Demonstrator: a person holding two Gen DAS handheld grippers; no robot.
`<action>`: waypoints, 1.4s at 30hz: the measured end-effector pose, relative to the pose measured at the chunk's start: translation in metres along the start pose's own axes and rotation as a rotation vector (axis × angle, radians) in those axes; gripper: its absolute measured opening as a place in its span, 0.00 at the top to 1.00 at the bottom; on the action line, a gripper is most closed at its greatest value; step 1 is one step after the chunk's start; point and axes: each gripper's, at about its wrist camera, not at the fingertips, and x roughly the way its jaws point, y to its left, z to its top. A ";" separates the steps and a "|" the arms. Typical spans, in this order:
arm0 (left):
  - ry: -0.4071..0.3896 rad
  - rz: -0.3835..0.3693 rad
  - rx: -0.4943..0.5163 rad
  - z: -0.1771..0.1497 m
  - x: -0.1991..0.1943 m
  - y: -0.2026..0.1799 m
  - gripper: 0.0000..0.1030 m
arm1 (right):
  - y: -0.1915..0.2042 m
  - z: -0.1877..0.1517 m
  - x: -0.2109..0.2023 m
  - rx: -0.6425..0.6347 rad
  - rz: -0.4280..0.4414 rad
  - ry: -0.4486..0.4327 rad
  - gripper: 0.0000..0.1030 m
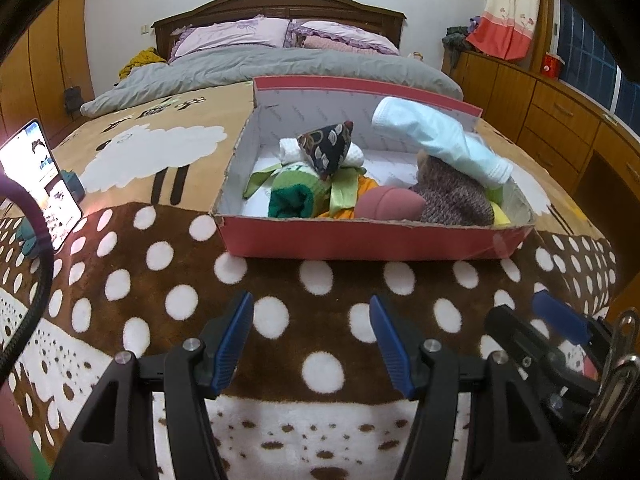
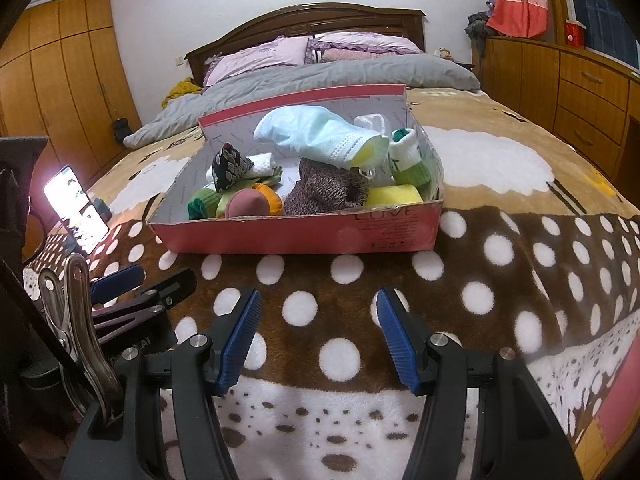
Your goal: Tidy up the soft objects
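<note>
A red cardboard box (image 1: 360, 240) (image 2: 304, 236) sits on the bed's dotted blanket and holds several soft things: a pale blue cloth (image 1: 440, 140) (image 2: 316, 132), a brown knit piece (image 1: 456, 196) (image 2: 328, 192), a dark patterned pouch (image 1: 328, 148) (image 2: 230, 166), a pink ball (image 1: 388, 204) (image 2: 248, 204), green socks (image 1: 292, 200) (image 2: 408, 160) and a yellow sponge (image 2: 394, 194). My left gripper (image 1: 312, 340) is open and empty, low over the blanket in front of the box. My right gripper (image 2: 318, 340) is open and empty beside it.
A lit phone (image 1: 40, 180) (image 2: 76, 208) stands on a holder at the left of the bed. A grey duvet (image 1: 260, 68) and pillows lie beyond the box. Wooden drawers (image 1: 560, 112) run along the right wall, wardrobes along the left.
</note>
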 end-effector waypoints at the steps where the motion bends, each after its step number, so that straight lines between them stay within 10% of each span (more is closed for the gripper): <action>1: 0.000 0.000 0.000 0.000 0.000 0.000 0.38 | 0.000 0.000 0.000 0.001 0.000 0.000 0.40; 42: 0.006 0.005 0.003 0.001 0.003 0.001 0.38 | 0.004 -0.003 0.002 -0.002 0.001 0.007 0.40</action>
